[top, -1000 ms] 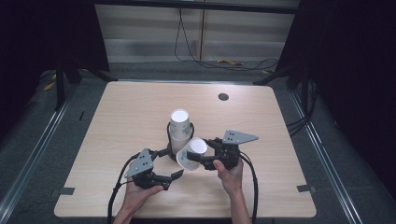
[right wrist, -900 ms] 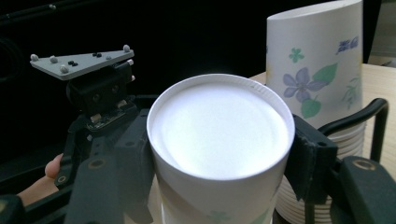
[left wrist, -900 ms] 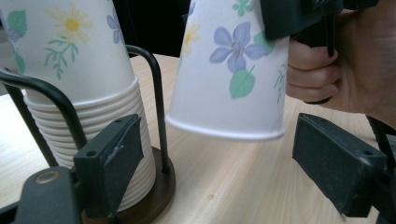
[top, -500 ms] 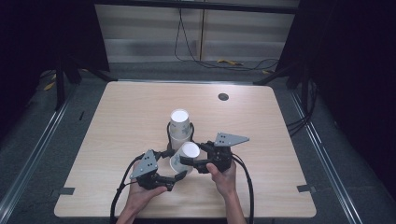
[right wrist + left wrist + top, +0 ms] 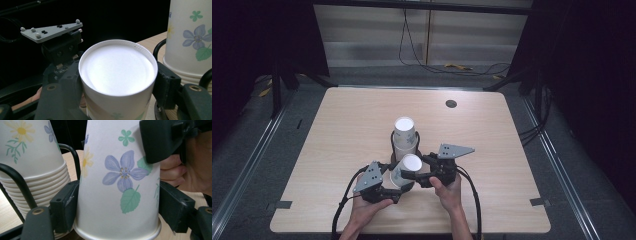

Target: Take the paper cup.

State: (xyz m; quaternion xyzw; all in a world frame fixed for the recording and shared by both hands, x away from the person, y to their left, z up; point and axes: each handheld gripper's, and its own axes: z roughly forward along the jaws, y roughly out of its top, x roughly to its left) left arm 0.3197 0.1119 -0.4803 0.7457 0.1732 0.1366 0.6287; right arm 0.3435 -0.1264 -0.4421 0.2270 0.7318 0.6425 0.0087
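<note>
R gripper (image 5: 409,175) is clamped on the white flower-print paper cup (image 5: 406,169), upside down, base up and tilted a bit. Its pads sit on both sides of the cup near the closed end; the right gripper view has the white base (image 5: 117,67) square betw the black jaws.

L gripper (image 5: 398,192): jaws have just been closing, w/ the same cup betw them. In the left gripper view both black pads bracket the cup low down by the rolled rim (image 5: 117,235). The left-hand pad (image 5: 65,205) looks to be against the wall; the right-hand pad (image 5: 175,205) is at the edge, can't tell if it's actually pressing. So the cup is spanned by both grippers, R up near the base, L near the rim.

Cup location: near-centre of the light wood table (image 5: 337,130), just in front of the stack of matching upside-down paper cups (image 5: 405,137), close to it but apart. The stack stands upright in a black wire holder (image 5: 393,142), its nested rims visible at the bottom in the left gripper view.

The person's hands come in from the near edge: L hand (image 5: 364,207) under its gripper, R hand (image 5: 447,187) just right of the cup. Small dark round hole (image 5: 451,104) at the far right of the table, well apart.
</note>
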